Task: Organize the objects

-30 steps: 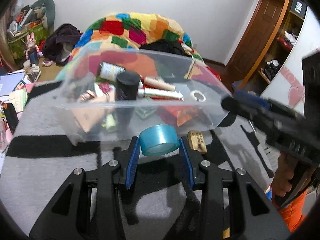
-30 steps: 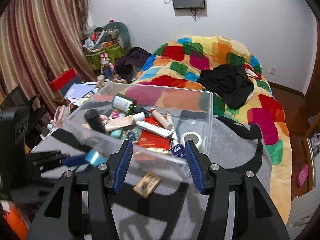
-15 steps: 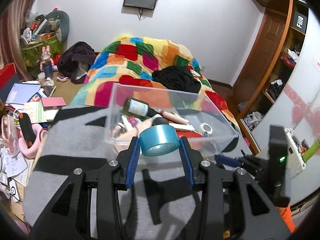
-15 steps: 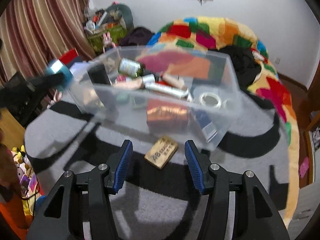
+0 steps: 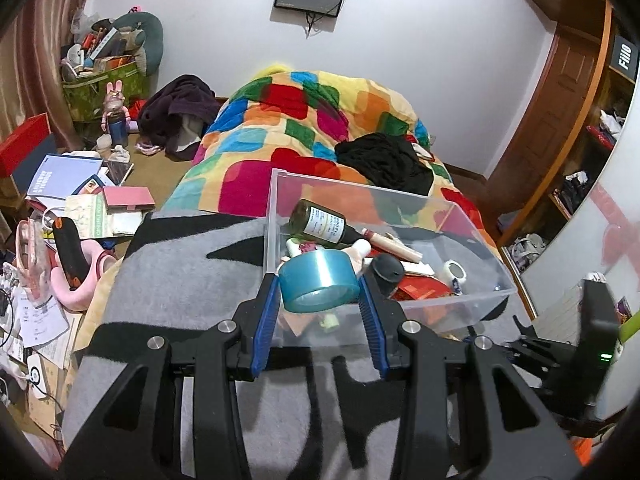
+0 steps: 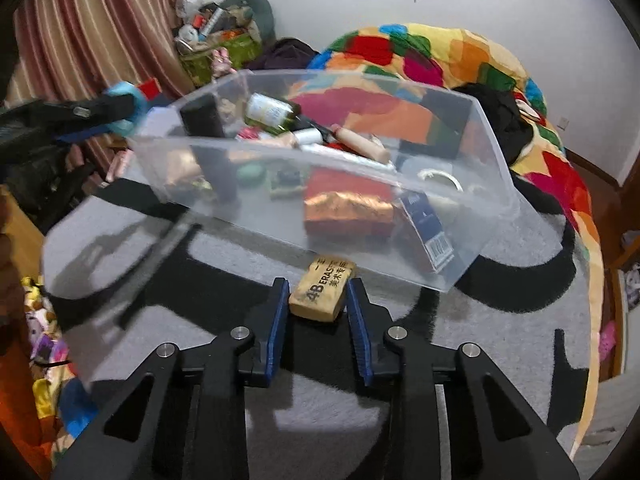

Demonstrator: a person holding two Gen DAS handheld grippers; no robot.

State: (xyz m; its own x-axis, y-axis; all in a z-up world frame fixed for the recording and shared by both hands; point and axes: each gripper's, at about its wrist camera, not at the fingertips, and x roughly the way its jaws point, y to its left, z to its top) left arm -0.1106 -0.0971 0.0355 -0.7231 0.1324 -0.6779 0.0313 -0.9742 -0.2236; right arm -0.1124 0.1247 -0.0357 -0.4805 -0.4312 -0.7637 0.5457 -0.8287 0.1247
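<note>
My left gripper [image 5: 319, 281] is shut on a blue tape roll [image 5: 316, 272], held in the air at the near left corner of the clear plastic bin [image 5: 472, 236]. The bin holds a green bottle [image 5: 320, 224], tubes, a black cylinder and red packets. In the right wrist view, a tan eraser [image 6: 322, 288] lies on the grey and black blanket [image 6: 460, 320] just in front of the bin [image 6: 492, 168]. My right gripper [image 6: 317, 284] is closing with the eraser between its jaws, and both blue pads meet its sides. The left gripper [image 6: 120, 116] with the tape shows at the far left.
A bed with a bright patchwork quilt [image 5: 320, 120] lies behind the bin. Books, boxes and papers [image 5: 80, 200] crowd the floor to the left. Wooden shelves [image 5: 580, 160] stand on the right. Striped curtains [image 6: 100, 40] hang at the left.
My left gripper rose with the tape roll, so the bin now sits lower in its view. My right gripper sank to the eraser and its jaws narrowed onto it.
</note>
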